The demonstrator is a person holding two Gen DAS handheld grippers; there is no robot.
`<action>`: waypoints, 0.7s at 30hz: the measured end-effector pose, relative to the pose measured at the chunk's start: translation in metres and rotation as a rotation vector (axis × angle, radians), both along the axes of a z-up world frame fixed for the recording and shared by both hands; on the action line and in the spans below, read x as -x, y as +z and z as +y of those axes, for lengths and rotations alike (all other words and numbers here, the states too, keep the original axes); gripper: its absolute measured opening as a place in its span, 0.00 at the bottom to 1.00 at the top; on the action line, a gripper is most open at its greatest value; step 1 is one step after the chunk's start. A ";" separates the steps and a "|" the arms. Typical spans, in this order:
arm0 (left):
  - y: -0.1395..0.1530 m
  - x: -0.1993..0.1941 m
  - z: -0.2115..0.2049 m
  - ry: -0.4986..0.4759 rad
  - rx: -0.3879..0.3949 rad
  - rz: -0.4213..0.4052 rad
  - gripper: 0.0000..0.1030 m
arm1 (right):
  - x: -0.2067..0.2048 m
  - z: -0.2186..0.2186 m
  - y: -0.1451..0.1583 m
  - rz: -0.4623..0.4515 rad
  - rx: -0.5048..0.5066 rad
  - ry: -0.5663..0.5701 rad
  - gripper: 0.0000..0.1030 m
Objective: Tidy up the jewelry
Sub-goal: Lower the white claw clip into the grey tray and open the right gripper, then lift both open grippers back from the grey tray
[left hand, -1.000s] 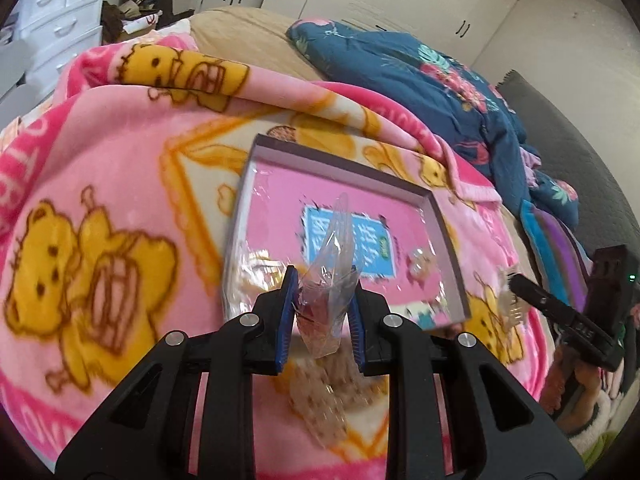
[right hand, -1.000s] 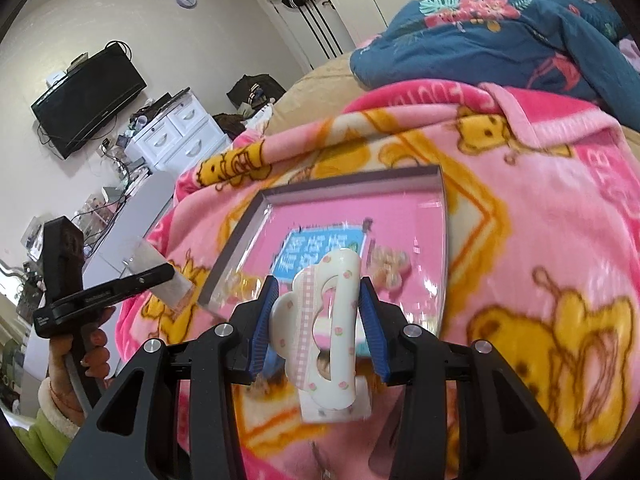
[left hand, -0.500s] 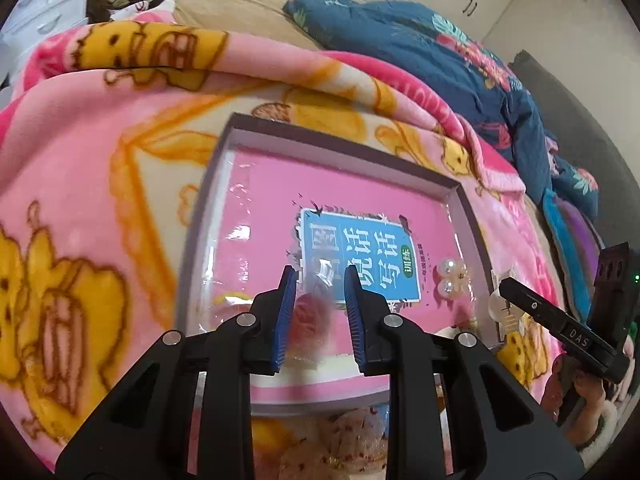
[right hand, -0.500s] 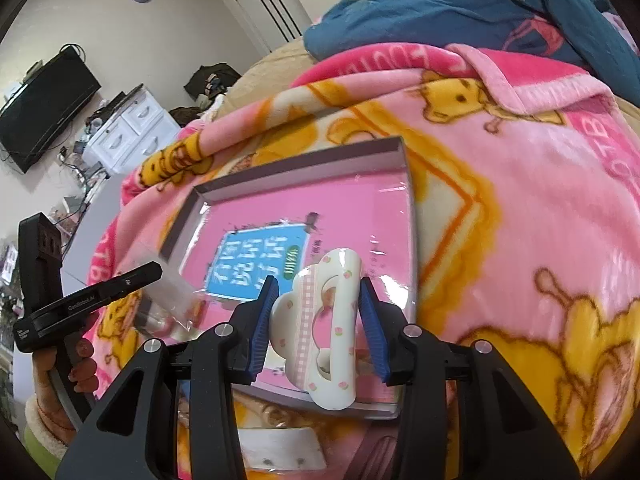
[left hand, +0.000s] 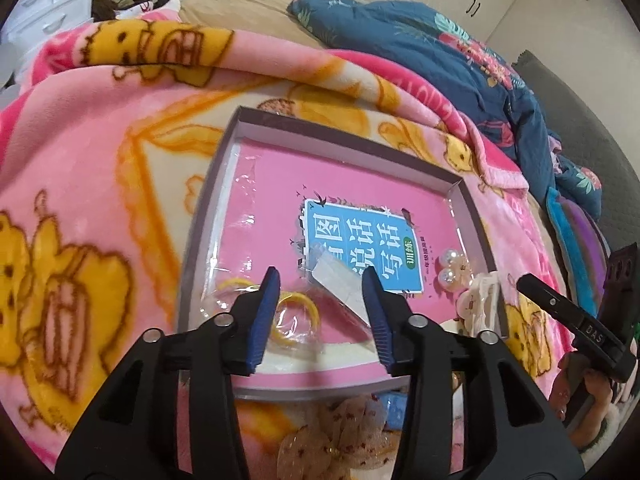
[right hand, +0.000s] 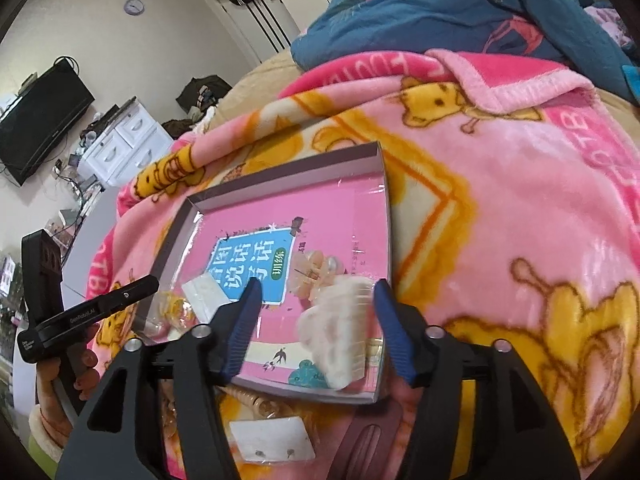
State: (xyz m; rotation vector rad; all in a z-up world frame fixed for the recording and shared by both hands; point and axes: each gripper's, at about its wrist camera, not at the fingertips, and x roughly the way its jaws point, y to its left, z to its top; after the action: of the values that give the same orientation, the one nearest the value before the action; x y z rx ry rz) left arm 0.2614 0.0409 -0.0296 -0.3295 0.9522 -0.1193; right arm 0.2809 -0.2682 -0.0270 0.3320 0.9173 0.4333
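Jewelry bag now lies in tray | left gripper spread wide, empty | right gripper likewise, hair claw blurred, seemingly just dropped.

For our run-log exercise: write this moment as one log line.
left gripper: open, over clear bag in box lid | right gripper: open, white hair claw blurred in lid | hair bow, earring card outside

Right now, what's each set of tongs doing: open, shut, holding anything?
Left tongs: open, empty; a clear bag lies in the box below them.
Right tongs: open; the white hair clip is loose between them, blurred.
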 end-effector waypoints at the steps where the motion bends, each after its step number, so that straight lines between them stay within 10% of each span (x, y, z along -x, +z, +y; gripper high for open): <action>1: 0.004 0.004 0.002 0.006 0.000 -0.007 0.36 | 0.002 -0.002 0.002 -0.007 0.000 -0.003 0.61; 15: 0.062 0.069 0.007 0.066 -0.044 -0.140 0.86 | 0.064 -0.029 0.057 -0.196 0.023 -0.027 0.88; 21: 0.077 0.094 0.003 0.074 -0.078 -0.179 0.91 | 0.086 -0.037 0.073 -0.243 0.020 -0.026 0.90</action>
State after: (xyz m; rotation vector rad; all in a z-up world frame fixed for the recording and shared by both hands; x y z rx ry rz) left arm 0.1669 0.0435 0.0474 -0.2770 0.7647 -0.0434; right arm 0.1953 -0.3049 0.0465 0.2659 0.6794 0.4301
